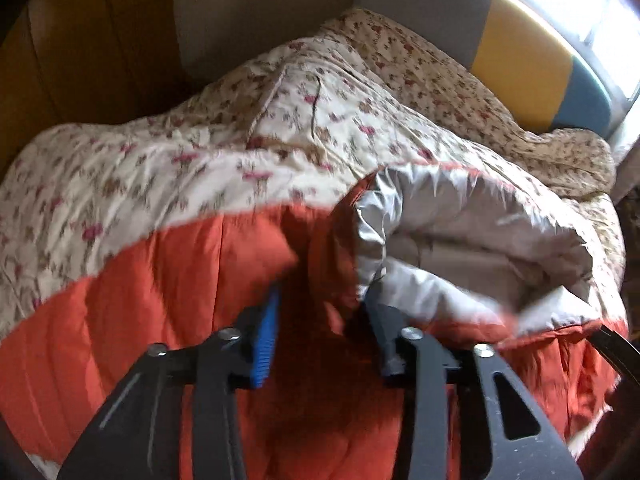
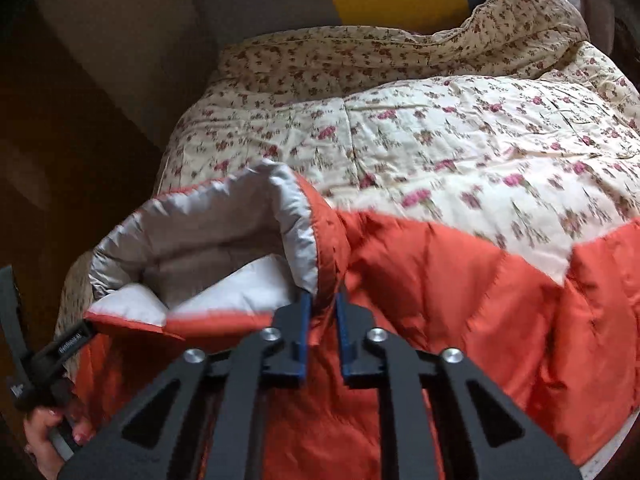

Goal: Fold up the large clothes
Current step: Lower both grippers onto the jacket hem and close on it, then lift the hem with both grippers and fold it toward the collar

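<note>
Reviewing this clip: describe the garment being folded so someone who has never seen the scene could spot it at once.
Start from the floral quilt that covers the bed. On its near side lies the orange padded jacket, quilted in long channels, its opening turned back to show the silver-grey lining. Nothing else here is plain orange; the right gripper pinches its edge.

text: none legible | small label on black handle [image 2: 69, 345]: too blurred to read
</note>
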`<state>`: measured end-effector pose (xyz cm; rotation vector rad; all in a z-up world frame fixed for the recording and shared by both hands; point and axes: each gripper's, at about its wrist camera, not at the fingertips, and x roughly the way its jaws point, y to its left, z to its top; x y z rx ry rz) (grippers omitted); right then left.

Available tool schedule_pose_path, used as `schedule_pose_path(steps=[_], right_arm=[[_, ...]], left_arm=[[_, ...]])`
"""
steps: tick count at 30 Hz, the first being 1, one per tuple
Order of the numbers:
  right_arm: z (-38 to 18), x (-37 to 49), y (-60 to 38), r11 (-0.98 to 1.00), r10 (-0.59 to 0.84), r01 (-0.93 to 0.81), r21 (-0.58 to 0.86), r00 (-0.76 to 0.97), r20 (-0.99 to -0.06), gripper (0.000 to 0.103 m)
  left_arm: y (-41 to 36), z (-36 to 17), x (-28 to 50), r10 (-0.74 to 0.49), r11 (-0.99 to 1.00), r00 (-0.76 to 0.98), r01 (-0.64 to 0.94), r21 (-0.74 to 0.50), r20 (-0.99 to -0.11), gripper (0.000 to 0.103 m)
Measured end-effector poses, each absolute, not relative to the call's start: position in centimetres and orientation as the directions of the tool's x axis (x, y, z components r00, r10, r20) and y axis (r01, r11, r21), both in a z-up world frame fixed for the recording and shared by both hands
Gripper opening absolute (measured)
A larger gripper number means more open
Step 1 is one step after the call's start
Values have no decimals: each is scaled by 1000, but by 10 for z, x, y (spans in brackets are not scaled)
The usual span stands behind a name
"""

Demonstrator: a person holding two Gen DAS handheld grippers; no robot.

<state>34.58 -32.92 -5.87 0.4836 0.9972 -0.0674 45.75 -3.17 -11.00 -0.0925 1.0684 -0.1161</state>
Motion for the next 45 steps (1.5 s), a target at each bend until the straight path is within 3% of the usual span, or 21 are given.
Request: schedule_pose_path(steps=[10,13,20,22,24,25,26,29,36,41,45], right_arm=[[-104,294,-359,888,122,324,327,520,-846,3],[-106,289,-358,894,101,318,316,544,-833,3],[-101,285,-352,924,73,275,265,554,-829,4],[-101,285,-353,927,74,267,262,556,-828,4],[-104,285,-353,924,76,271,271,565,-822,4],[-106,285,-353,921,73,276,274,570,-818,4],[-107,284,-352,921,68,278,274,576,-815,4],[-108,281,-345,935,30,268,233,594,-804,4],[-112,280,-332,957,-40,249,147,618,-785,4],[-116,278,-330,959,-44,245,146,633,-773,4],[-118,277,-330,958,-41,243,151,640,-767,4]], left_arm=[[8,-145,412,-134,989,469,9,-147,-873,37],[7,-146,404,-103,994,502,34,-100,-859,37],[21,-140,382,-155,988,507,59,-145,-848,37],[27,-131,373,-121,992,527,29,-124,-841,37],[32,-117,365,-67,995,576,-27,-100,-815,46],[33,-107,362,-55,993,610,-47,-106,-791,56],[32,-97,360,-64,992,639,-46,-121,-766,60],[11,-72,367,-70,994,685,-11,-106,-725,60],[-60,-50,413,-120,993,696,78,-91,-708,60],[-91,-82,443,-127,992,623,94,-88,-772,60],[-96,-117,424,-123,990,610,129,-55,-783,60]])
